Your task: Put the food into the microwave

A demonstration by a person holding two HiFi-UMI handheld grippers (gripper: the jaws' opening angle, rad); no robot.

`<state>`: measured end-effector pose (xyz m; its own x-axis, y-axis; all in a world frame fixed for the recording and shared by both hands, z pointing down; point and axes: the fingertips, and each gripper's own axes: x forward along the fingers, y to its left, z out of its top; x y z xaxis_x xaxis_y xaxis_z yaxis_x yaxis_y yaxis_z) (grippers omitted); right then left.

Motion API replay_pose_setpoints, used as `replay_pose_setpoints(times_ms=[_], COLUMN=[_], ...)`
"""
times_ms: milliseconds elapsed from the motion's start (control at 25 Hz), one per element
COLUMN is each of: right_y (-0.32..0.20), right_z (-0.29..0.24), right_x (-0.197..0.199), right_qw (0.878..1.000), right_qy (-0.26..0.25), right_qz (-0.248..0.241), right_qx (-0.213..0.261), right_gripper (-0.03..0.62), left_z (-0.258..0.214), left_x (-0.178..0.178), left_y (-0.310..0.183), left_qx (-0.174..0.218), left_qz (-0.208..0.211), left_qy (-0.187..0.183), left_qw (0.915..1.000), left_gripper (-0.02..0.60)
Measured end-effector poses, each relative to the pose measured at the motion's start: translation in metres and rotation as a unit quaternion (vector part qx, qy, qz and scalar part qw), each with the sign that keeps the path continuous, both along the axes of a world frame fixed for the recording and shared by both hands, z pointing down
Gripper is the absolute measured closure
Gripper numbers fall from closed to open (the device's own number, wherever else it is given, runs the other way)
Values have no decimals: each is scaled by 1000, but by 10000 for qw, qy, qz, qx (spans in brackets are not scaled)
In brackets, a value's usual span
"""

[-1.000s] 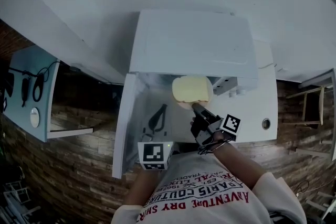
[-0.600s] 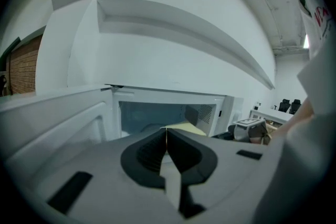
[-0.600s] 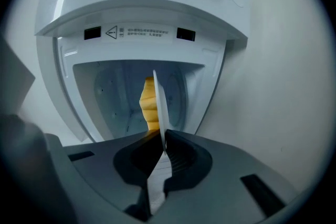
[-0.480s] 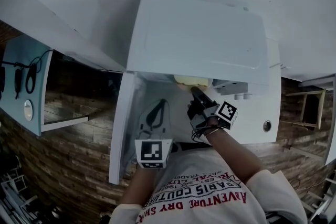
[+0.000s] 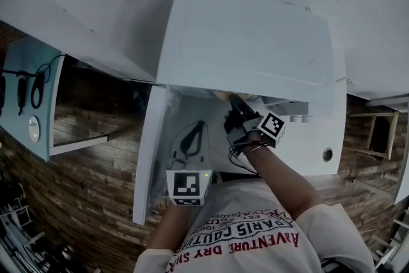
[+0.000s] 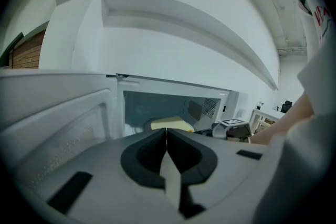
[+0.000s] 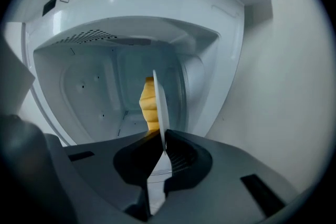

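Note:
A white microwave (image 5: 249,41) stands with its door (image 5: 148,156) swung open to the left. My right gripper (image 5: 234,103) reaches into the cavity, shut on the rim of a white plate (image 7: 160,105) that carries pale yellow food (image 7: 149,105). In the head view only a sliver of the food (image 5: 221,95) shows under the microwave's top edge. The left gripper view shows the food (image 6: 170,124) inside the cavity, with the right gripper's marker cube (image 6: 231,124) beside it. My left gripper (image 6: 166,136) is shut and empty, held low in front of the open door (image 6: 58,123).
The cavity's inner walls (image 7: 94,92) surround the plate closely on the left and behind. A white counter (image 5: 313,137) runs right of the opening. Wooden flooring (image 5: 83,131) and a blue panel (image 5: 29,105) lie to the left.
My right gripper has carried the plate forward into the microwave, so the food is now mostly hidden under the top. The left gripper stays near the door, a little lower.

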<state>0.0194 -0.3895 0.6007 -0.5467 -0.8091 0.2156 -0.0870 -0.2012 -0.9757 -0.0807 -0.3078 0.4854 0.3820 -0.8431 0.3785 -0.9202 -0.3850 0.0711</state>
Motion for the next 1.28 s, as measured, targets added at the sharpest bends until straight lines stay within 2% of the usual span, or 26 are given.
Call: replay_pose_setpoints(times_ms=[360, 600, 680, 800, 920, 1040, 1120, 1200, 1280], right_y=[-16, -16, -14, -11, -11, -9, -7, -3, -2], right_z=[-5, -7, -8, -13, -20, -23, -22, -18, -12], right_x=[-12, -16, -16, -18, -28, -32, -33, -32, -29], right_qw=[9998, 9998, 9998, 9983, 9918, 9786, 9632, 9374, 8983], right_qy=[-196, -117, 55, 441, 885, 1499, 2044, 2775, 3651], right_qz=[-34, -145, -170, -370, -829, -1261, -1582, -1956, -2318], right_qx=[-75, -96, -81, 57, 392, 637, 743, 776, 771], right_gripper=[565, 556, 551, 469, 413, 378, 372, 370, 370], left_z=[4, 4, 4, 7, 9, 10, 10, 10, 10], left_x=[0, 3, 5, 5, 5, 4, 1, -2, -4], left_y=[-1, -1, 0, 3, 6, 8, 8, 7, 7], left_qx=[-68, -98, -142, -144, -184, -180, -171, -163, -163], left_qz=[-4, 40, 54, 121, 163, 191, 182, 167, 147], left_qy=[4, 13, 33, 9, 4, -29, -54, -65, -61], left_qw=[10000, 9999, 9999, 9998, 9997, 9997, 9997, 9997, 9997], left_gripper=[574, 574, 574, 574, 574, 574, 574, 574, 574])
